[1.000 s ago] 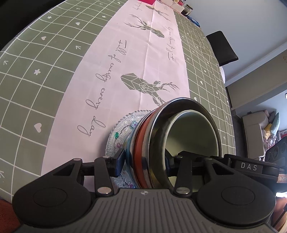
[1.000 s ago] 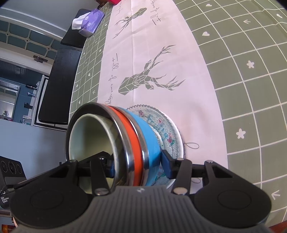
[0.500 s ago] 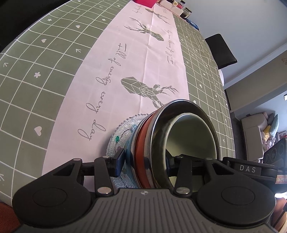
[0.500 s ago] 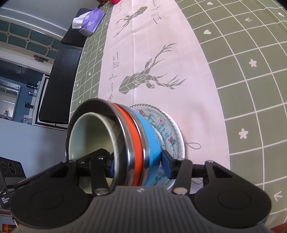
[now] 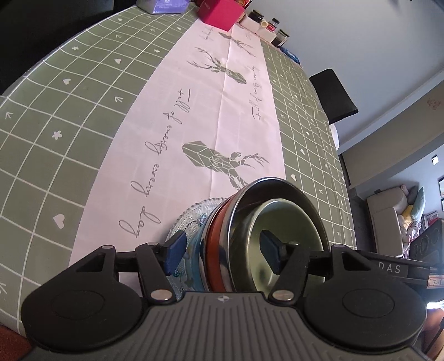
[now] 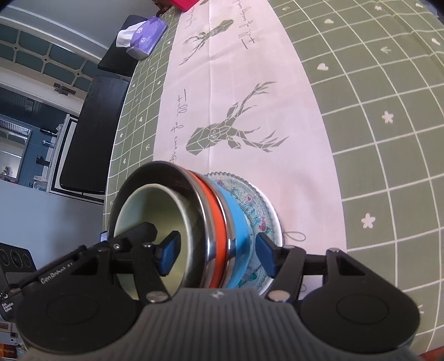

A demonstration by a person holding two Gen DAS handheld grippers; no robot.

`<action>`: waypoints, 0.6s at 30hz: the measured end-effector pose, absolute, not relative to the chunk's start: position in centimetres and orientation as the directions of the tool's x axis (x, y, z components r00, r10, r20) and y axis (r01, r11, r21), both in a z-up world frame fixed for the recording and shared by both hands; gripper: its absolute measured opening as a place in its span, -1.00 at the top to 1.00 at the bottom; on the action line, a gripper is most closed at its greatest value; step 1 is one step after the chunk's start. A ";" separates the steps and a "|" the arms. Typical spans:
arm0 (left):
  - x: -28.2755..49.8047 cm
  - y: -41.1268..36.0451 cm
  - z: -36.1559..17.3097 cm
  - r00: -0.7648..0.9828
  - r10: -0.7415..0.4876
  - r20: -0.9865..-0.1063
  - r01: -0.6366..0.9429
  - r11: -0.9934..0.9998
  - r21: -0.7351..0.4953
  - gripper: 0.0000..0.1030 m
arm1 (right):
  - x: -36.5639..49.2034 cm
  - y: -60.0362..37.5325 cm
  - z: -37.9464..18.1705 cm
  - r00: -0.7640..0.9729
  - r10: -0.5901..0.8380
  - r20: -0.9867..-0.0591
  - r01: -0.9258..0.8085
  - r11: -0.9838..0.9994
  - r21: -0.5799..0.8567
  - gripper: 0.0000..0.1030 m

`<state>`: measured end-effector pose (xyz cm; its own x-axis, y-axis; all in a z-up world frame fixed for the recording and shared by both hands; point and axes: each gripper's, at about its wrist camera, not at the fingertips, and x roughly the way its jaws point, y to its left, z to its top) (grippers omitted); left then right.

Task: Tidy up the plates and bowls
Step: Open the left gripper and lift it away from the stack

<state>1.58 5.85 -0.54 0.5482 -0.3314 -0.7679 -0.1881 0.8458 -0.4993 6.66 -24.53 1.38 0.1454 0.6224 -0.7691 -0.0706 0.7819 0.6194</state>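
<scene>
Two grippers flank one nested stack on the pink runner [image 5: 172, 111]: a pale bowl [image 6: 155, 211] sits inside a steel bowl [image 5: 280, 200], then an orange band [image 6: 216, 222], a blue bowl [image 6: 236, 222] and, at the bottom, a patterned glass plate [image 6: 263, 211]. The stack rests near the table's front edge, just ahead of both cameras, with the green checked cloth [image 5: 55, 91] to either side.

The left gripper [image 5: 222, 250] straddles the stack's rim, one pad [image 5: 173, 250] outside by the glass plate and the other inside the bowl. Its jaws have just been opening, and both pads now stand clear of the walls, so nothing is clamped. The right gripper [image 6: 216, 254] mirrors this from the opposite side (one pad inside the pale bowl, the other out by the plate), and its jaws have likewise just been opening, with gaps visible on both sides. My reading is that the stack has been set down as one pile and is being let go, the two-sided straddle having kept the nested pieces from sliding apart.

Both gripper bodies cut off the stack's near side. Whether the plate lies flat cannot be told, and the far clutter (a pink box [image 5: 222, 12], some jars, a tissue pack [image 6: 144, 37]) is too small to read.
</scene>
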 end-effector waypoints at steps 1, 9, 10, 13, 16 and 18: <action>1.5 5.9 -0.5 0.554 -0.331 -0.764 -0.185 0.846 -0.500 -0.44 | 6.7 -24.5 1.5 0.152 0.620 -0.770 -0.075 0.784 0.617 -0.30; -0.2 5.9 2.1 0.702 -0.230 -0.674 -0.127 0.891 -0.435 -0.52 | 6.1 -25.1 4.2 0.251 0.609 -0.752 -0.161 0.793 0.588 -0.37; -0.6 5.6 2.8 0.730 -0.209 -0.651 -0.110 0.904 -0.413 -0.52 | 5.8 -25.2 4.7 0.272 0.604 -0.749 -0.177 0.796 0.578 -0.37; -1.9 4.7 4.6 0.799 -0.156 -0.581 -0.059 0.941 -0.334 -0.53 | 4.9 -25.6 6.7 0.351 0.581 -0.735 -0.235 0.814 0.531 -0.39; -3.4 3.4 6.3 0.847 -0.124 -0.517 -0.012 0.968 -0.251 -0.59 | 3.4 -26.0 8.6 0.436 0.551 -0.712 -0.300 0.835 0.462 -0.55; -4.5 2.5 7.2 0.869 -0.112 -0.482 0.017 0.980 -0.197 -0.59 | 2.0 -26.2 10.0 0.499 0.521 -0.692 -0.350 0.852 0.389 -0.56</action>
<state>-4.50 2.52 7.22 0.8690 -0.1120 -0.4819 0.0170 0.9802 -0.1972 1.98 -26.21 10.02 0.4992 0.5209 -0.6924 -0.3500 0.8522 0.3889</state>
